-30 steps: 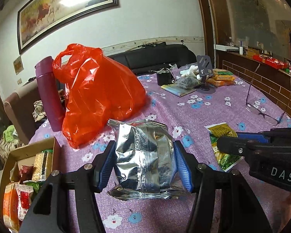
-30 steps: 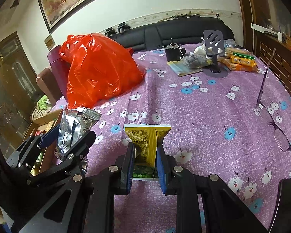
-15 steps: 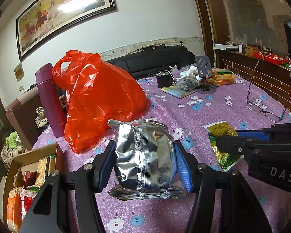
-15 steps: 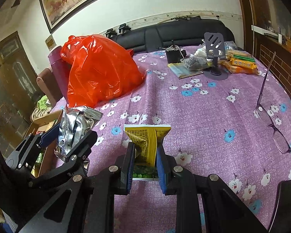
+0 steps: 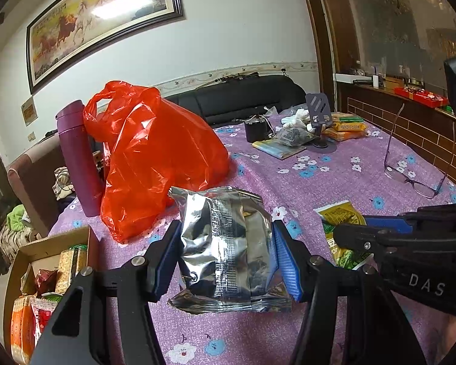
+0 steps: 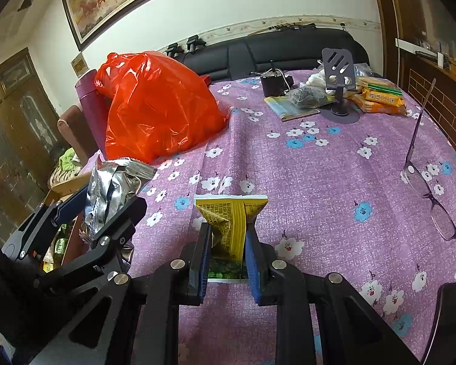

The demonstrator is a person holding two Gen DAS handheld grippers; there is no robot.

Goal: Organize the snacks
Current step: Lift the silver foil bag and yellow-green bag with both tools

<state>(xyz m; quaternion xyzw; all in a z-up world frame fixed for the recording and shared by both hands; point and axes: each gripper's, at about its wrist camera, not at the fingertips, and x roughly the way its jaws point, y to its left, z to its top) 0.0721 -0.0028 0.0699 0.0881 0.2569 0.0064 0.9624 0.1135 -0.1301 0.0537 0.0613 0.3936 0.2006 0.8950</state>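
Note:
My left gripper (image 5: 226, 258) is shut on a crinkled silver foil snack packet (image 5: 228, 243), its blue pads pressing both sides. The right wrist view shows that packet (image 6: 112, 188) near the table's left edge, by the cardboard box. My right gripper (image 6: 228, 258) is shut on a yellow and green snack packet (image 6: 231, 222), pinched narrow and standing upright over the purple tablecloth. That packet (image 5: 340, 216) also shows at the right of the left wrist view. The open cardboard box (image 5: 54, 243) at lower left holds several snack packets.
A full red plastic bag (image 5: 155, 158) and a purple flask (image 5: 76, 158) stand behind the box. Glasses (image 6: 425, 182) lie at the right. A phone stand (image 6: 339, 70), more snack packs (image 6: 380, 97) and a black sofa are at the far end.

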